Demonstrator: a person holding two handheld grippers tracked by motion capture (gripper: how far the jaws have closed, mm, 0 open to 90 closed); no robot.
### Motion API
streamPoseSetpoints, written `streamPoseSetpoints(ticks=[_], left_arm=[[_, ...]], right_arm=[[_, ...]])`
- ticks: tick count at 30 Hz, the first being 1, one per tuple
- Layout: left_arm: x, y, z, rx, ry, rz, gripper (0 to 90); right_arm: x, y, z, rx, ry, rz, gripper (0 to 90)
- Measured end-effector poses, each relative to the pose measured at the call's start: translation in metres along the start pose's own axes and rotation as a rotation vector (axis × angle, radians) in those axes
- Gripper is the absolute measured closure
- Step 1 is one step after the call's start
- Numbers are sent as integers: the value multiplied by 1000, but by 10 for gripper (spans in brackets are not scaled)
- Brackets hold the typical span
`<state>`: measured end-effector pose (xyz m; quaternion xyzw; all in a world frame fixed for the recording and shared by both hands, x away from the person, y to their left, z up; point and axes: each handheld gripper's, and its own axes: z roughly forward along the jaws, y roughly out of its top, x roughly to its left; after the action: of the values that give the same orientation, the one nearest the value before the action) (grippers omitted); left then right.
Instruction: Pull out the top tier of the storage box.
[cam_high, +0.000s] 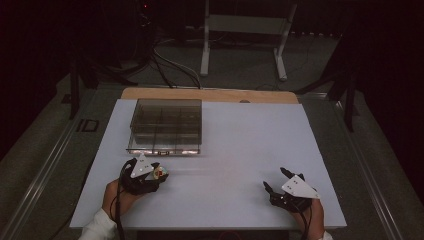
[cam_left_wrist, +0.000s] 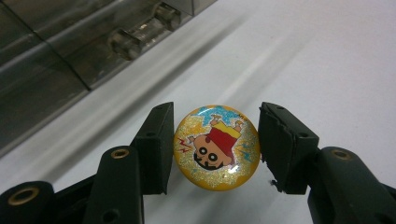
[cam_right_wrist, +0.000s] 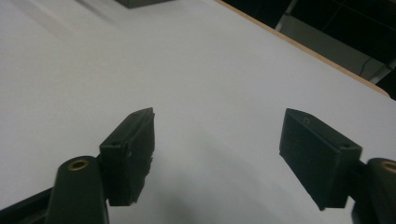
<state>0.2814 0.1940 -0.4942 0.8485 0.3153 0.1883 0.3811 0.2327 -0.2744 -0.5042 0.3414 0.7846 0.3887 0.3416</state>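
Left gripper (cam_left_wrist: 212, 144) clamped edge-on across round cartoon badge (cam_left_wrist: 216, 147), near tabletop's front-left corner: light, rigid, glossy, likely slippery; right gripper (cam_right_wrist: 219, 154) open

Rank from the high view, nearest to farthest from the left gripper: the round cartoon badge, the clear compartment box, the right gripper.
1. Round cartoon badge: between the jaws of the left gripper, gripped at its edges.
2. Clear compartment box: just beyond the left gripper, toward the table's far side.
3. Right gripper: across the white table, near its right front.
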Motion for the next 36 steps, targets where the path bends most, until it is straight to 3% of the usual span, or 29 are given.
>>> streamPoseSetpoints(ticks=[7,15,23,36], left_arm=[[1,2,-5,-18,10,2,492],[3,6,-8,-27,18,-2,492],[1,14,-11,-48,25,27,492],[3,16,-27,-82,56,39,492]], right_arm=[[-1,1,-1,-14,9,18,273],[-6,1,-3,-42,-31,50,210],[-14,-3,-8,-60,-61,96,154],[-9,1,-10,-88,-81,82,173]])
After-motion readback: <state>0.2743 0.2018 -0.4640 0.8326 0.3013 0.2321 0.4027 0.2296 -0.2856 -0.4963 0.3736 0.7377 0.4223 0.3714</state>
